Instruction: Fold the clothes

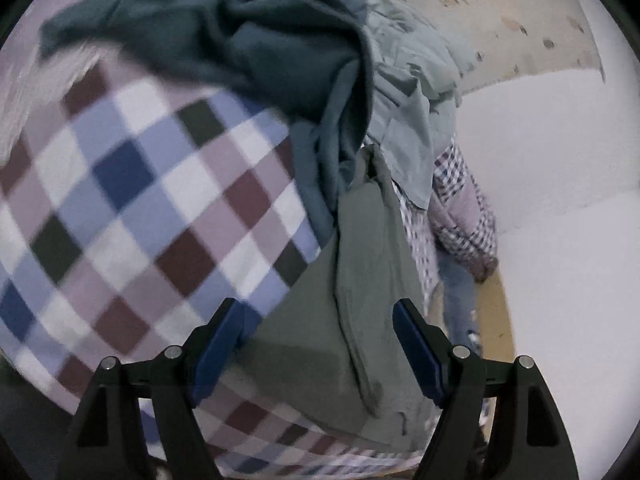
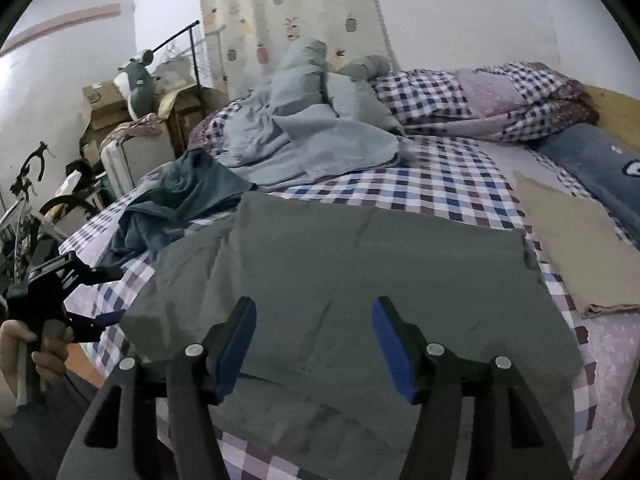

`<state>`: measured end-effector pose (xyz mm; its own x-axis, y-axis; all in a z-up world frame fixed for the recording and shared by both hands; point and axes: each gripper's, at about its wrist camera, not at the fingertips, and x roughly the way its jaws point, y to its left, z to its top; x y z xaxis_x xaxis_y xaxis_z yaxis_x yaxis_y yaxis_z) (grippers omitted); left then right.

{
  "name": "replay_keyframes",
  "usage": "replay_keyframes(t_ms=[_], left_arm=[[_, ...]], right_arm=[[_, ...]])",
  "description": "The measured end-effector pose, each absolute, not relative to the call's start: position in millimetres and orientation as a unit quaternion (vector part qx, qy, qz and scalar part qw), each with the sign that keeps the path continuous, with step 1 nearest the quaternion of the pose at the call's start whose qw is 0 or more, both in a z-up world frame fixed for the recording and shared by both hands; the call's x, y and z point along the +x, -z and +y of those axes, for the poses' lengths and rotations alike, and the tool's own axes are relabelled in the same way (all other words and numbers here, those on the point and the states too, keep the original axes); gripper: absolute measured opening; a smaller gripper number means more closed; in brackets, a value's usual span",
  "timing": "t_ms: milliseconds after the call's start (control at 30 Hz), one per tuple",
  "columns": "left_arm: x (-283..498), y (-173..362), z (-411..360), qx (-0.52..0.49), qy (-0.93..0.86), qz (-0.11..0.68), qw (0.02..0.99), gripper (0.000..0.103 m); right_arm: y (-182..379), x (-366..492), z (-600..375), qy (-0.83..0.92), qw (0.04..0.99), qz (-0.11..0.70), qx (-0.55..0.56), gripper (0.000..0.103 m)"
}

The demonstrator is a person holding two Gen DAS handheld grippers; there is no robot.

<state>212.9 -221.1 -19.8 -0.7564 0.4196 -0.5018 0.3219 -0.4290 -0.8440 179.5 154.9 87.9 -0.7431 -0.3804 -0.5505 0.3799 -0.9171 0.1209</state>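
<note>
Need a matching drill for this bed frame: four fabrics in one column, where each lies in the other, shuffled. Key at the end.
Things:
1. grey-green garment
2. tan folded cloth
3. dark blue garment
4. light blue sheet

Places, as the right wrist view shows them:
A. crumpled by the bed's left edge
B. spread flat just ahead of the right hand-held gripper
C. heaped at the far side, below the curtain
D. flat, right of the grey-green piece, near the navy pillow

Pairs: 1-B, 2-D, 3-A, 4-C
</note>
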Motion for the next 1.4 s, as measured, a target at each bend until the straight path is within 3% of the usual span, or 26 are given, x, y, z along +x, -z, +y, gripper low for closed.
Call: replay_keyframes(t_ms=[333, 600, 767, 867, 900, 933, 1033, 1400], left_arm=[[224, 35, -193, -0.368, -0.761, -0.534, 0.021, 0.081], [227, 23, -198, -0.324, -0.787, -0.525, 0.013, 0.080], [221, 25, -206, -0.335, -0.786, -0.519, 0.012, 0.063], [221, 30, -212, -0.345, -0.779, -0.523, 0.012, 0.047], [222, 31, -216, -0.342, -0.777, -0.529, 0.017, 0.038], [223, 32, -218, -0.339, -0.775, -0.534, 0.022, 0.023], [217, 29, -217, -0.341, -0.775, -0.529, 0.045, 0.010], [212, 1, -218, -0.340, -0.796, -0.488, 0.112, 0.005]], right_arm=[[-90, 188, 139, 0.933, 0.224, 0.000, 0.282, 0.065], [-88, 199, 104, 0.930, 0.246, 0.057, 0.265, 0.066], [-82, 209, 73, 0.925, 0.260, 0.114, 0.251, 0.066], [-73, 220, 46, 0.917, 0.272, 0.166, 0.241, 0.071], [-69, 223, 35, 0.912, 0.278, 0.186, 0.237, 0.071], [-65, 227, 25, 0.907, 0.284, 0.205, 0.234, 0.073], [-52, 237, -3, 0.892, 0.298, 0.257, 0.223, 0.074], [-9, 240, -76, 0.862, 0.294, 0.359, 0.203, 0.075]])
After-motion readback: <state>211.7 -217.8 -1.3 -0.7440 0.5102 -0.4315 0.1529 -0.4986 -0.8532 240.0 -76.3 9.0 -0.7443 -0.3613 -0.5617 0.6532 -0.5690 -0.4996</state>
